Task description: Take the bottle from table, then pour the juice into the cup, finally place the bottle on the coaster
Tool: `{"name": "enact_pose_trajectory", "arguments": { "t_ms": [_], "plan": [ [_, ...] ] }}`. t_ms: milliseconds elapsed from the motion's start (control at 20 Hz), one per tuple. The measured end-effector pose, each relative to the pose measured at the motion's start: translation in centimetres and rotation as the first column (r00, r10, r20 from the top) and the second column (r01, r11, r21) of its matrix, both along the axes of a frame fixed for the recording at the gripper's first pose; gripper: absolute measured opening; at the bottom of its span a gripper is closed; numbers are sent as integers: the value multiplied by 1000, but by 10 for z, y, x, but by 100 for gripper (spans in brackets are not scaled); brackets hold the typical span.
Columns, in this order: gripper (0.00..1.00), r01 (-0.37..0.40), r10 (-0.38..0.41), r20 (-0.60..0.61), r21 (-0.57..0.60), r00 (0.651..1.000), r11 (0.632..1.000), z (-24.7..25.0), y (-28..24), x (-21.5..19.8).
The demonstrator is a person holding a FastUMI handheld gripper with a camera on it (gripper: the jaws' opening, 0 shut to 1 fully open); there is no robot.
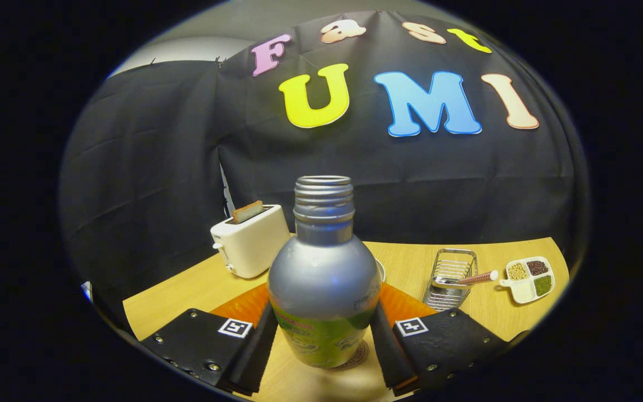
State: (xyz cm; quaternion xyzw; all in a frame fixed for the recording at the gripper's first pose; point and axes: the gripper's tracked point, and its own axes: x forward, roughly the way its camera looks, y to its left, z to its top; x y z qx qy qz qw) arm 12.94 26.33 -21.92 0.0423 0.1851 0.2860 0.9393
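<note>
Fingers clamp the bottle (pixel 323 290) at lower centre, base over the coaster (pixel 355 357); keep it upright, lower gently, then release.

- Bottle (pixel 324 279): silver, green label band.
- Fingers (pixel 254 349): black, with black-and-white square markers.
- Toaster (pixel 250 240): cream.
- Table (pixel 187 290): light wood.
- Mat (pixel 243 306) behind bottle: orange.
- Divided dish (pixel 529 279): white; beige, dark red, green contents.
</note>
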Motion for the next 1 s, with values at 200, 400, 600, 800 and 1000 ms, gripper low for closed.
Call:
{"name": "enact_pose_trajectory", "arguments": {
  "t_ms": [200,400,600,800,1000],
  "plan": [
    [79,-1,1,-10,-22,1000,1000,-24,2,5],
    [78,-4,4,-1,-46,1000,999,-45,7,12],
    [79,2,-2,-4,-65,1000,998,-62,8,16],
    [79,-11,10,-8,-73,1000,997,-71,11,12],
    [78,-26,27,5,-105,1000,994,-81,14,9]
  ]
}}
